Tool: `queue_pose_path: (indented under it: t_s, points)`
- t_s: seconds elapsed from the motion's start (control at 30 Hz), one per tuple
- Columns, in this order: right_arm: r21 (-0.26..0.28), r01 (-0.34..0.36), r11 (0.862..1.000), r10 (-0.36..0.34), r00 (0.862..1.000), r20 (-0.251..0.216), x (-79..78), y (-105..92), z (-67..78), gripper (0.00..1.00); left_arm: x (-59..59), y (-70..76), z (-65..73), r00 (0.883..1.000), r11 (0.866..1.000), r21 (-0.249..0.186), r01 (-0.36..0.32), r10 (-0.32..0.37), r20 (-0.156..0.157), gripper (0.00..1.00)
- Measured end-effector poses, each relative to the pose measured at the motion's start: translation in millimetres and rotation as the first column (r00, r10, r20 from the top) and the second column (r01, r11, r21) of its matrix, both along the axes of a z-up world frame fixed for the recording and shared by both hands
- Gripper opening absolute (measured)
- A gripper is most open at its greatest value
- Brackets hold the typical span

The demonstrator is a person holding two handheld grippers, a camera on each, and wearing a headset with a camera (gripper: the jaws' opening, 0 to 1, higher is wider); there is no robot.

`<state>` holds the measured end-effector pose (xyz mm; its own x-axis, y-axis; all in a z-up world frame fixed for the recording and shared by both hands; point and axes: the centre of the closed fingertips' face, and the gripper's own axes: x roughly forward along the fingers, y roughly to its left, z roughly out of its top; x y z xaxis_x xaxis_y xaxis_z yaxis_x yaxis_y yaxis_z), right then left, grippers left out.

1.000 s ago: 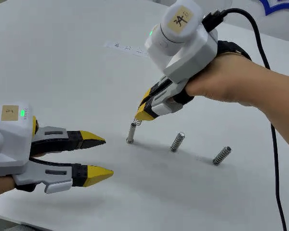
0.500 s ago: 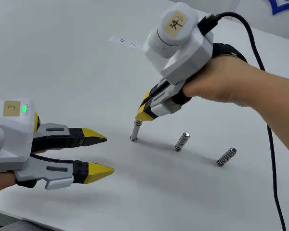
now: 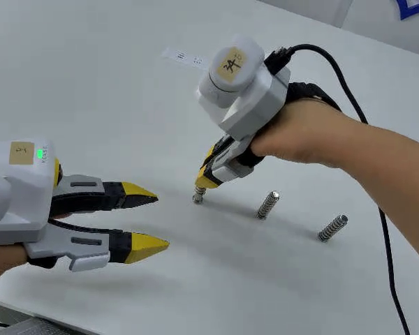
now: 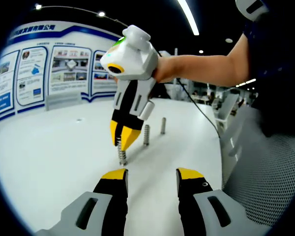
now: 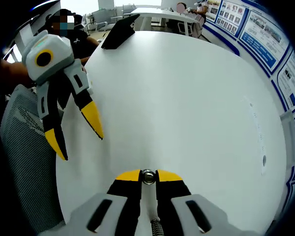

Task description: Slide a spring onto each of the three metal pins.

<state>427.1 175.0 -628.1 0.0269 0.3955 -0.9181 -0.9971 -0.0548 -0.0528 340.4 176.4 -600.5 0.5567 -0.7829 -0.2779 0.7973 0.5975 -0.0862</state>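
From where I stand, the job looks nearly done. On the white table [image 3: 91,84] three pins stand in a row. The middle pin [image 3: 267,204] and the far pin [image 3: 332,227] each carry a coil along their whole length, and nothing is touching them. They show again in the left gripper view, one behind the other [image 4: 146,135] [image 4: 163,125].

The work is at the last pin, where the spring [image 3: 199,195] is already threaded on. In the left gripper view its coils [image 4: 122,156] run from the table up to the yellow tips. The right tongs [image 3: 206,183] come down on it steeply from above. Their jaws are drawn almost together and pinch the top of the spring, and the right gripper view shows a round metal end caught between the tips [image 5: 148,176]. I cannot tell whether the spring has reached the base of the pin, because the tips hide its upper end.

The left tongs [image 3: 156,222] hover over the table beside this pin, a little apart from it. Their jaws are wide apart and hold nothing.

By my reckoning two pins are finished and the third is all but finished. What remains is to let go of the spring, lift the right tongs clear, and check that it stays seated.
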Motion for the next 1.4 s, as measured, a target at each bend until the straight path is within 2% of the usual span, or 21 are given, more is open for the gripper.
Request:
queue_pose_path:
  t_s: [0.23,0.6,1.03,1.13,1.37,1.4]
  points:
    - [-0.014,0.015,1.0,-0.015,1.0,0.004,0.3,-2.9,-8.5,0.12,0.6,-0.1,-0.5,1.0,1.0,-0.001,0.0,0.0,-0.002,0.4]
    - [-0.007,0.011,1.0,-0.011,1.0,0.011,-0.5,-4.0,-11.4,0.16,2.3,-0.1,1.1,1.0,1.0,0.003,-0.001,0.001,-0.003,0.41]
    - [0.07,0.045,0.996,-0.048,0.998,0.044,-3.4,-20.8,11.9,0.21,5.4,-4.0,6.7,1.0,1.0,0.011,0.002,-0.002,-0.003,0.45]
    - [0.112,0.07,0.991,-0.075,0.996,0.044,-5.8,-25.9,22.0,0.21,6.5,-3.7,9.3,1.0,1.0,0.011,-0.002,0.002,-0.001,0.46]
    - [0.186,0.12,0.975,-0.126,0.992,0.023,-14.9,-40.0,31.8,0.22,6.2,-4.6,10.6,1.0,1.0,0.017,-0.005,0.005,-0.006,0.49]
    - [0.198,0.131,0.972,-0.136,0.991,0.016,-20.7,-43.9,34.3,0.22,6.2,-5.1,10.9,1.0,1.0,0.017,-0.005,0.005,-0.006,0.49]
